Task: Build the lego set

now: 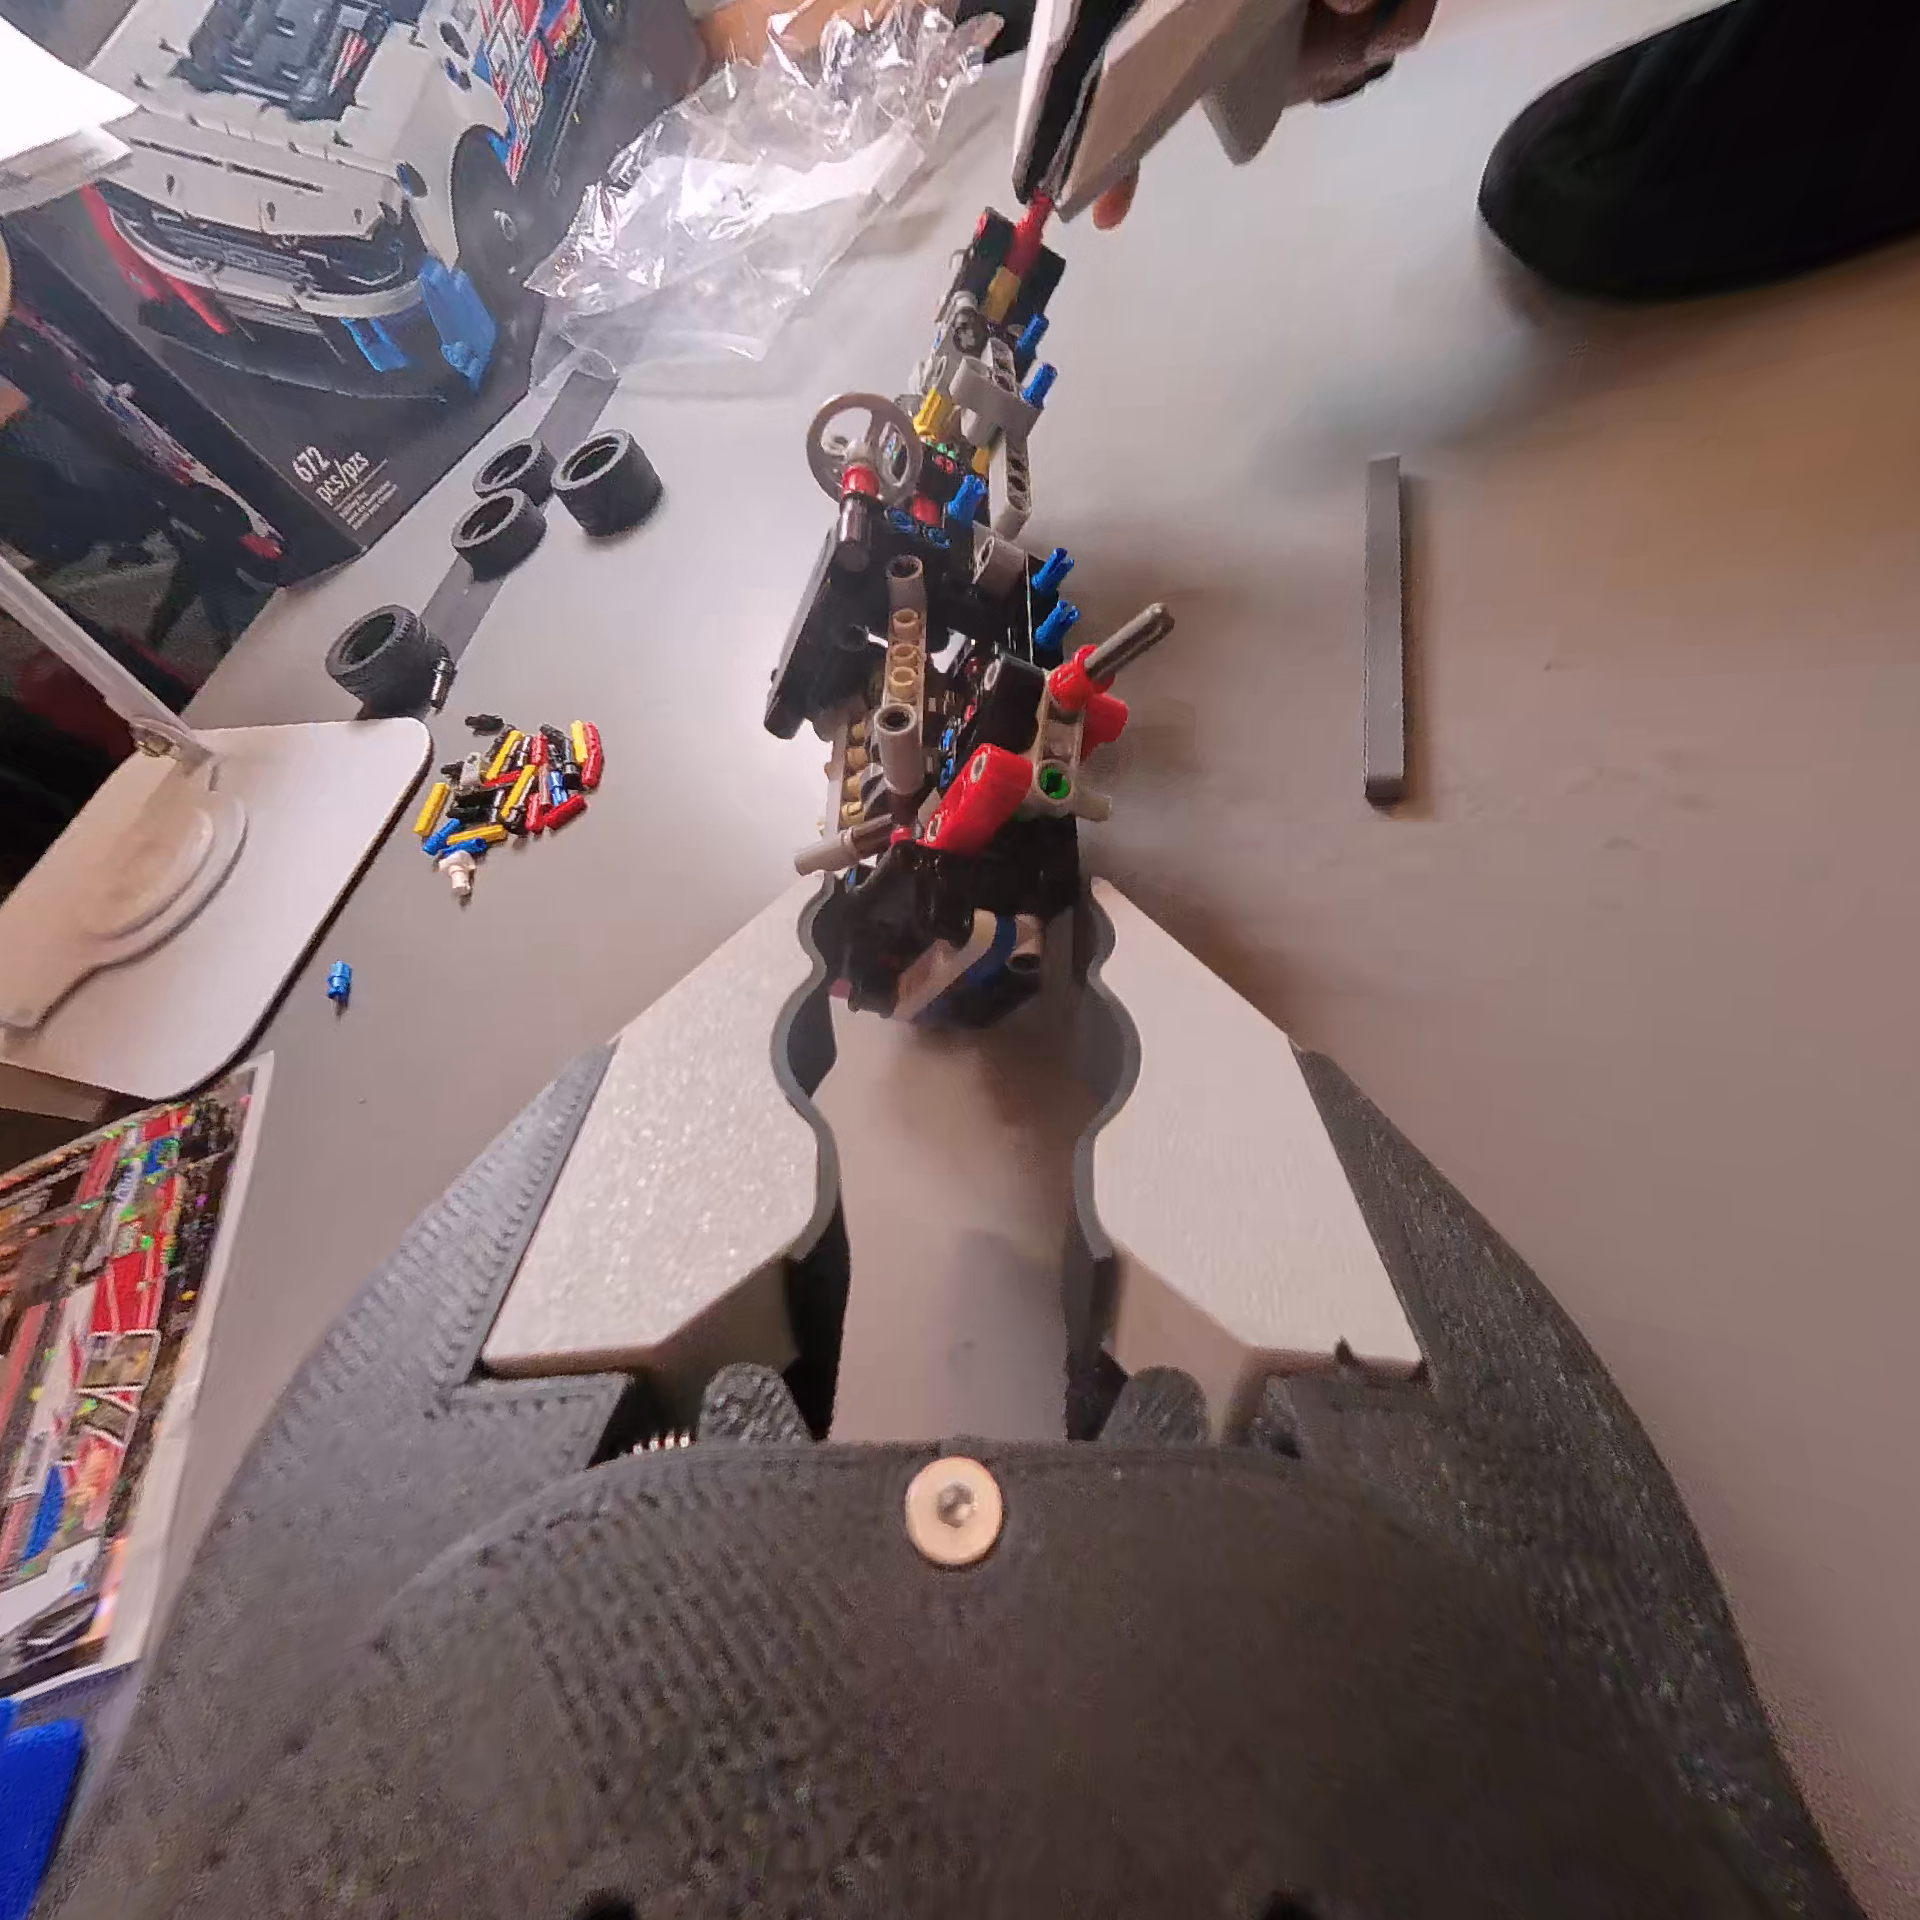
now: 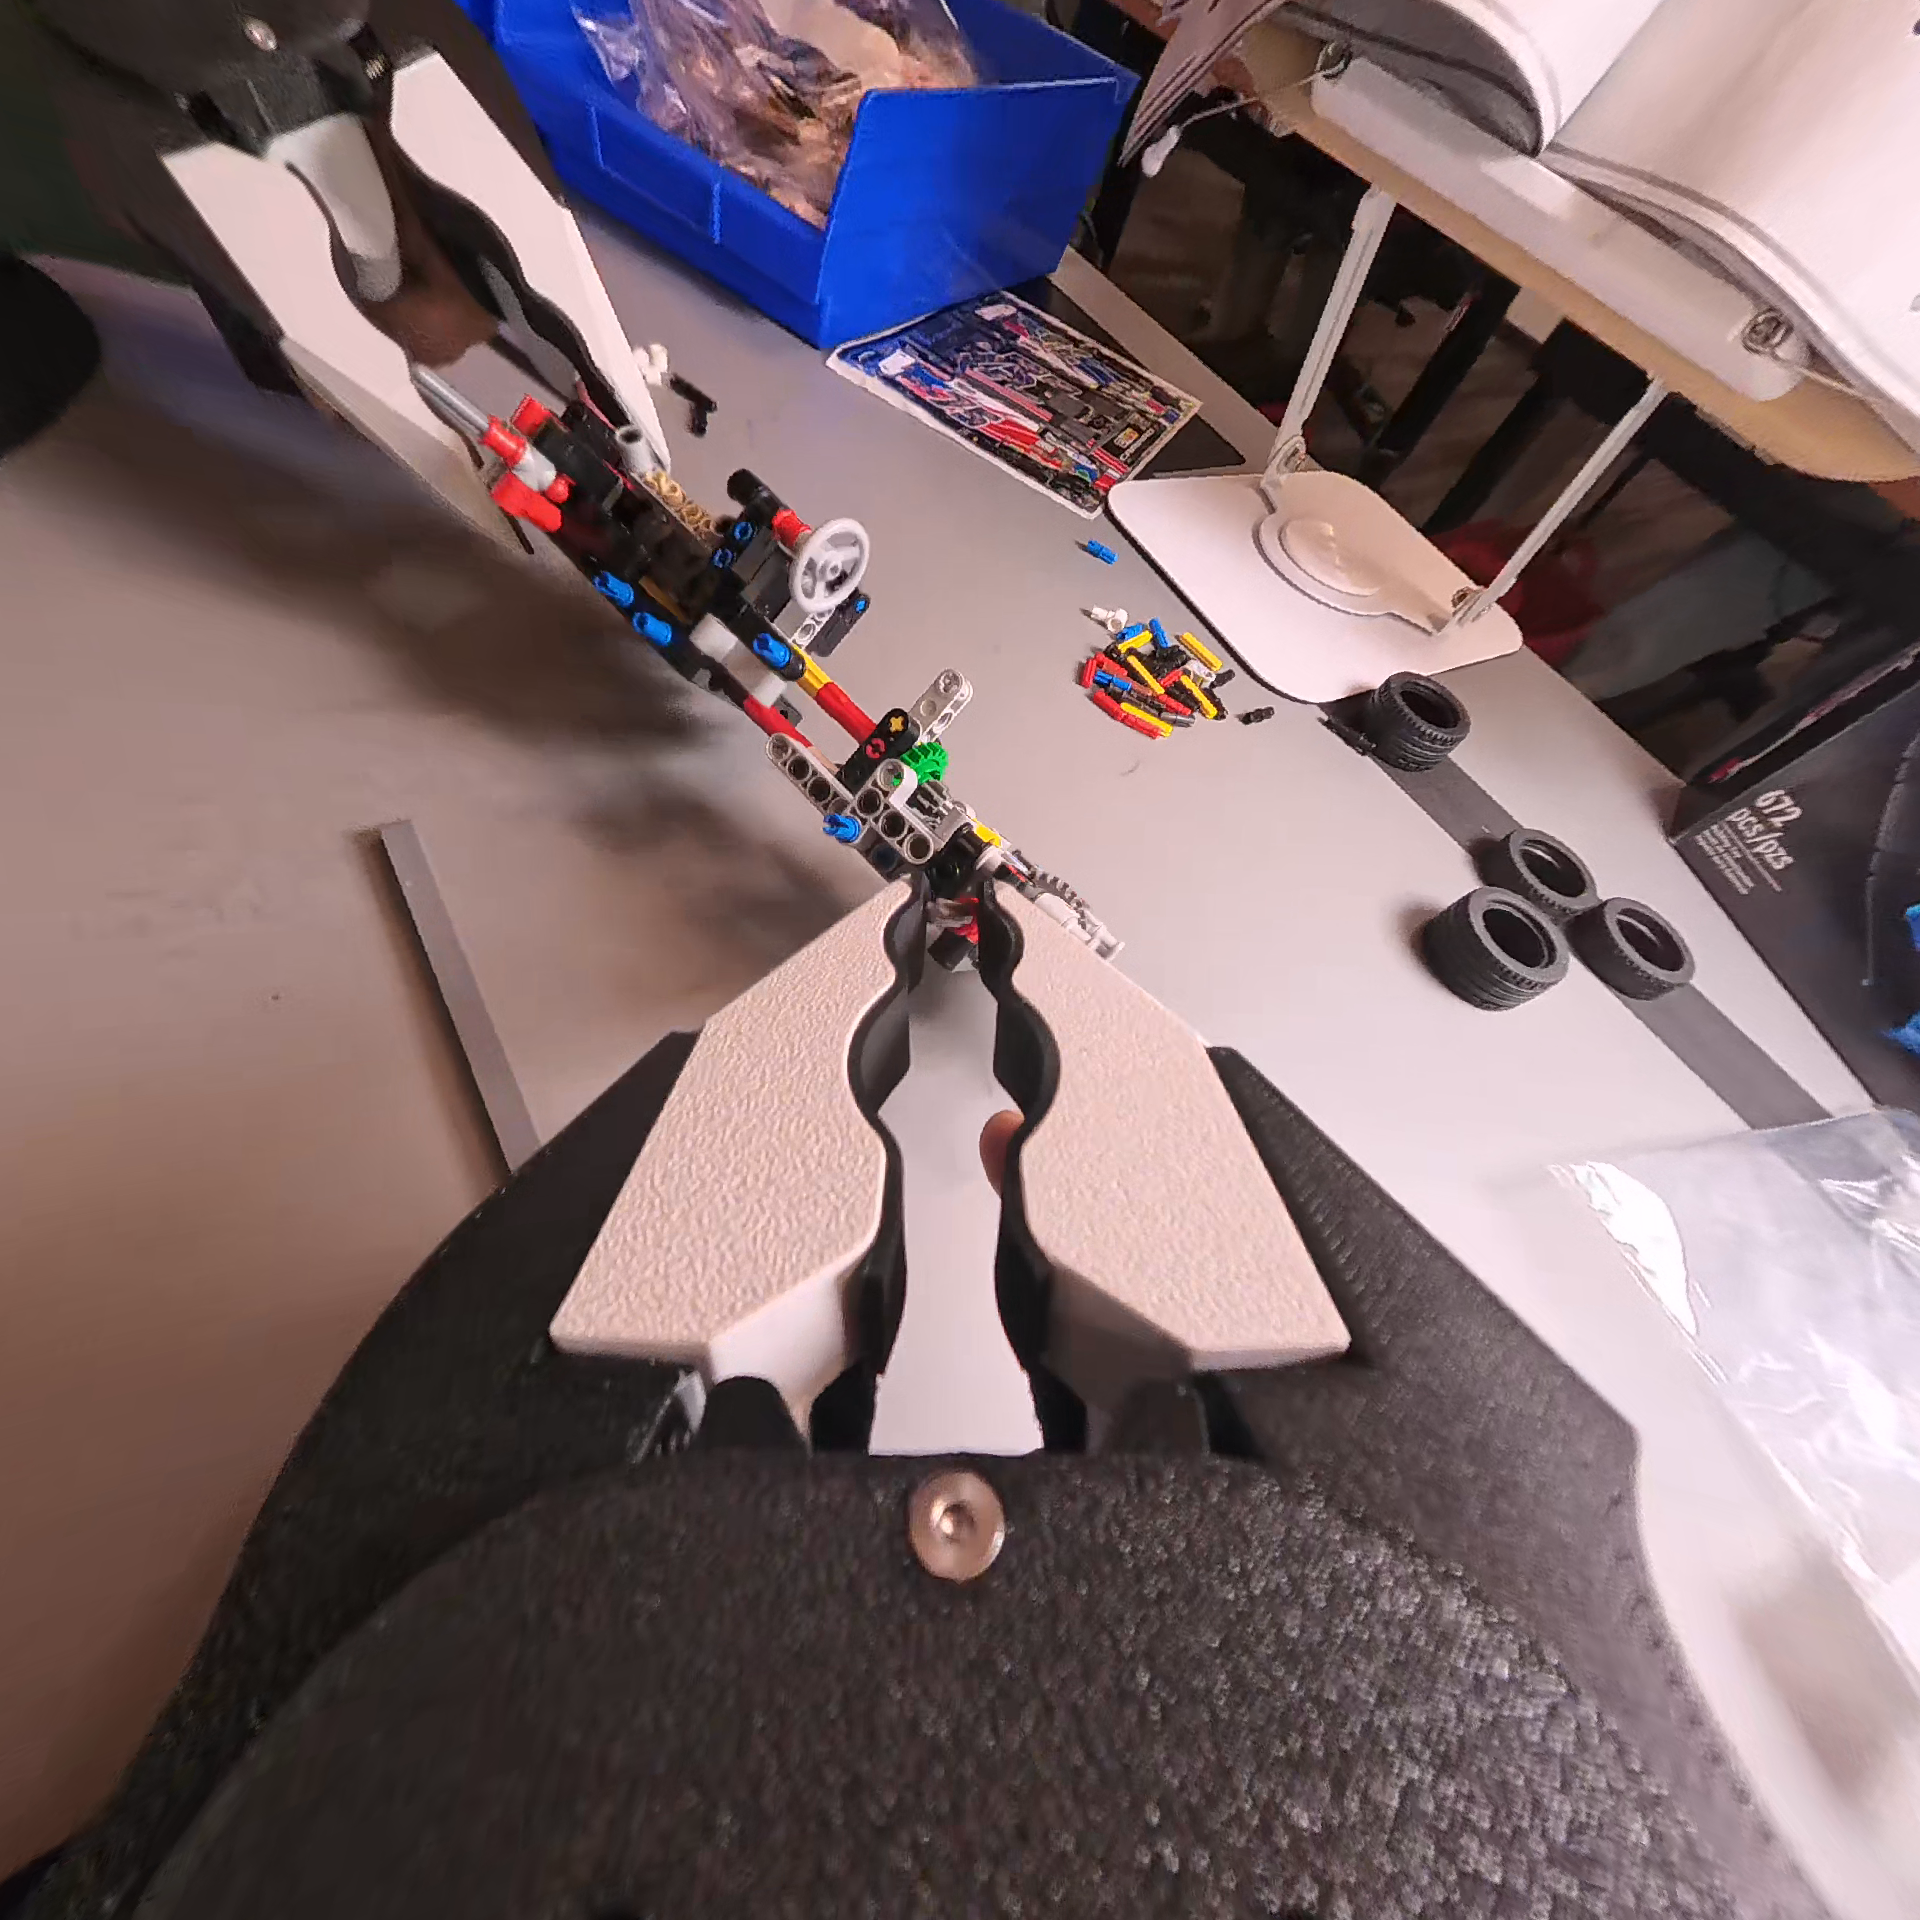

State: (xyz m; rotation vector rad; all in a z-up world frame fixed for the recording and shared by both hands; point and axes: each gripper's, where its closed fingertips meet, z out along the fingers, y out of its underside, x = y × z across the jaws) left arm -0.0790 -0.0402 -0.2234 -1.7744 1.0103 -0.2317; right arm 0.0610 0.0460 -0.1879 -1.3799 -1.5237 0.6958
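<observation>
A long half-built lego chassis (image 1: 935, 644) of black, grey, red, yellow and blue parts, with a grey steering wheel (image 1: 860, 442), is held above the grey table between both grippers. My left gripper (image 1: 951, 940) is shut on its near black end. My right gripper (image 2: 951, 920) is shut on the opposite end of the chassis (image 2: 831, 748), at a small red part. The right gripper also shows at the top of the left wrist view (image 1: 1101, 114). The left gripper shows at the top left of the right wrist view (image 2: 447, 312).
A pile of small coloured pins (image 1: 514, 784) lies left of the chassis, with one loose blue pin (image 1: 340, 980). Several black tyres (image 1: 608, 480) lie near the set's box (image 1: 260, 260). A lamp base (image 1: 208, 883), plastic bag (image 1: 748, 197), sticker sheet (image 2: 1018, 400), blue bin (image 2: 831, 166) and grey strip (image 1: 1384, 623) are around. Spacing between my two grippers at the tips: around 20 cm. My left gripper is the nearer one to the loose blue pin (image 1: 340, 980): about 20 cm, against 30 cm. It turns up in the right wrist view (image 2: 1104, 553) as well.
</observation>
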